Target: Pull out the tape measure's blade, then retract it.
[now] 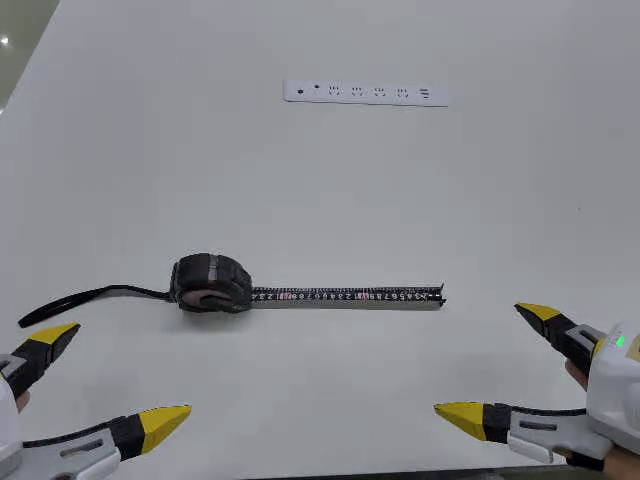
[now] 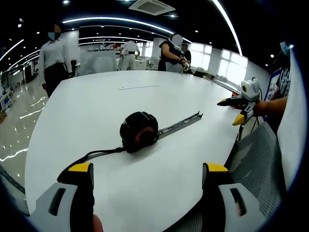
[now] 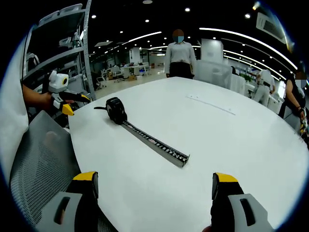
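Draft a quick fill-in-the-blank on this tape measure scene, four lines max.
1. The blade lies on the table, out of the tape measure case, not yet ____.
2. The left gripper and right gripper both have jaws ____.
3. ____ gripper touches the blade.
4. The blade's hook end points toward the ____ gripper.

Missing words: retracted; open; Neither; right.

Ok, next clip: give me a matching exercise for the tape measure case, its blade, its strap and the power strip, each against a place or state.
1. tape measure case
2. blade
3. strap
4. power strip

A. white, flat, at the far side of the table
B. pulled out, lying flat
C. black, trailing from the case on the side away from the blade
D. dark, rounded, between strap and blade

Pairs: 1-D, 2-B, 3-C, 4-A
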The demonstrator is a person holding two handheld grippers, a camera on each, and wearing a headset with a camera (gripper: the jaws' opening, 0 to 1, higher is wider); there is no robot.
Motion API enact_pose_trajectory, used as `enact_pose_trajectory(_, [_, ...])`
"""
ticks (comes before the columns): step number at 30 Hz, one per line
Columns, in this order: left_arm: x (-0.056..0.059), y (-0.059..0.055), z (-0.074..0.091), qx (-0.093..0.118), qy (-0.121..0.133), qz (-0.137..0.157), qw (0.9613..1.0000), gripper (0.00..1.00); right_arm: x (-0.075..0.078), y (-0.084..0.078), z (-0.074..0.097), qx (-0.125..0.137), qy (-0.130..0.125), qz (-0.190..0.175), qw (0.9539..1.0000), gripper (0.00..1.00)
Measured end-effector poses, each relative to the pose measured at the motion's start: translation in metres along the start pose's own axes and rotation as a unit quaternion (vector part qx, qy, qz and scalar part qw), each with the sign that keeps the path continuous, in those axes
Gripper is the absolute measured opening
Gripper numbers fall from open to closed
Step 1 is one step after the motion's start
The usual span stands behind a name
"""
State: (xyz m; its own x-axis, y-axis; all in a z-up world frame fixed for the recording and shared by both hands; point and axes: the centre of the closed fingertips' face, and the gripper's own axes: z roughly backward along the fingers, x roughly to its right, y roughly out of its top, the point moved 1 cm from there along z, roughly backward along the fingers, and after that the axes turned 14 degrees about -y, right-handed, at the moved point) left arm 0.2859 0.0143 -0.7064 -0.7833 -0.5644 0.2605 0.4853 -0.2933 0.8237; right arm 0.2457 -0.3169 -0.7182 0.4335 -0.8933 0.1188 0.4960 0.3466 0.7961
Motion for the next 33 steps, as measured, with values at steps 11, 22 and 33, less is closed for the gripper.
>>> enact_pose_trajectory(11, [0.004,0.008,-0.021,-0.001,0.002,0.005,1.0000,0.90,-0.001,0.001,-0.003,0.003,0.004,-0.004,1.0000,0.99])
enact_pose_trajectory(22, [0.001,0.014,-0.043,-0.005,0.000,0.016,0.9999,0.90,0.000,0.000,-0.006,0.002,0.006,-0.003,1.0000,0.98])
enact_pose_trajectory(33, [-0.007,0.024,-0.071,0.012,-0.006,0.041,0.9991,0.88,-0.001,0.001,-0.008,0.001,0.010,-0.006,0.9999,0.98])
